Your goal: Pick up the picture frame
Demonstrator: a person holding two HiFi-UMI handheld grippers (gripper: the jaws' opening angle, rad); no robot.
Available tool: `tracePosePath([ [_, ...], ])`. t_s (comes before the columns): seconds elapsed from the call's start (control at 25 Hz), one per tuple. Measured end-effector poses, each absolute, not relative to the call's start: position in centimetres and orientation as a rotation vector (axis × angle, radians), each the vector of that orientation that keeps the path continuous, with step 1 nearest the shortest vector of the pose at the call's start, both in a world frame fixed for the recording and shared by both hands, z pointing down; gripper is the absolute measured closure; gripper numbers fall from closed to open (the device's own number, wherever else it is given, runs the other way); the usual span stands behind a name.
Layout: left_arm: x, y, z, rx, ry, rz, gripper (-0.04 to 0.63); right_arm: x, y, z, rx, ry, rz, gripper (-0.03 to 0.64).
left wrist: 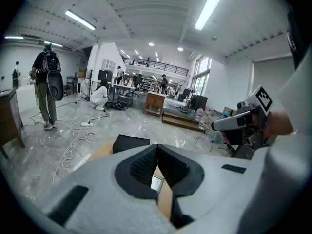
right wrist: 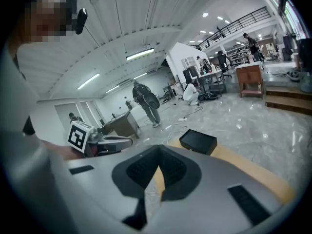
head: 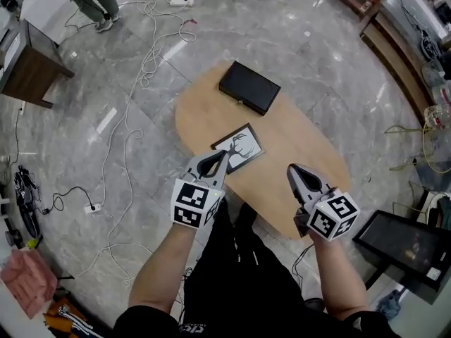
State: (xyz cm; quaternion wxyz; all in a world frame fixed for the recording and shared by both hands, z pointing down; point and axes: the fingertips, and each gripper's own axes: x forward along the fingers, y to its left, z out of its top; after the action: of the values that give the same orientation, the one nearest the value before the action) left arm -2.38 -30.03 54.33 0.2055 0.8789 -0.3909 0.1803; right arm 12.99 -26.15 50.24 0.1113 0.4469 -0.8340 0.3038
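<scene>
Forearms reach in from below, each holding a tool. On the left hand-held gripper [head: 224,155] the jaws are pressed together with nothing between them, and the right hand-held gripper [head: 292,169] is likewise closed and empty. Just at the left one's tips (contact unclear) the picture frame [head: 241,145] lies flat on the tabletop [head: 310,139]. A black box [head: 249,86] sits farther ahead.

We see an oval wooden table [head: 304,138] on the grey marble floor [head: 282,27], a black box [head: 249,87] at its far end, a picture frame [head: 239,147] flat near its middle.
</scene>
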Motion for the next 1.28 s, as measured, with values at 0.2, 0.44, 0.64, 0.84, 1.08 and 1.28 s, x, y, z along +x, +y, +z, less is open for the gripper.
tracePosePath([
  [0.2,-2.1,-30.5,58.9,2.422,-1.058,0.531,0.584,12.1,-26.6,55.0,1.268,-2.418,0.945,0.611],
  [0.44,-1.1,-30.2,65.3,2.397,-0.970,0.579,0.555,11.8,-27.6,60.2,1.268,-2.385,0.999,0.611],
  [0.64,-0.2,-30.1,70.6,2.373,-0.906,0.651,0.508,12.3,-27.9,64.2,1.300,-2.349,1.056,0.611],
  [0.84,1.3,-28.9,76.2,2.354,-0.770,0.789,0.463,12.5,-28.1,67.2,1.290,-2.323,1.076,0.611],
  [1.08,2.4,-27.7,82.8,2.298,-0.659,0.905,0.451,13.3,-28.2,69.7,1.305,-2.310,1.104,0.611],
  [1.28,2.9,-26.5,86.8,2.242,-0.558,1.006,0.413,13.9,-27.0,71.7,1.324,-2.284,1.134,0.611],
])
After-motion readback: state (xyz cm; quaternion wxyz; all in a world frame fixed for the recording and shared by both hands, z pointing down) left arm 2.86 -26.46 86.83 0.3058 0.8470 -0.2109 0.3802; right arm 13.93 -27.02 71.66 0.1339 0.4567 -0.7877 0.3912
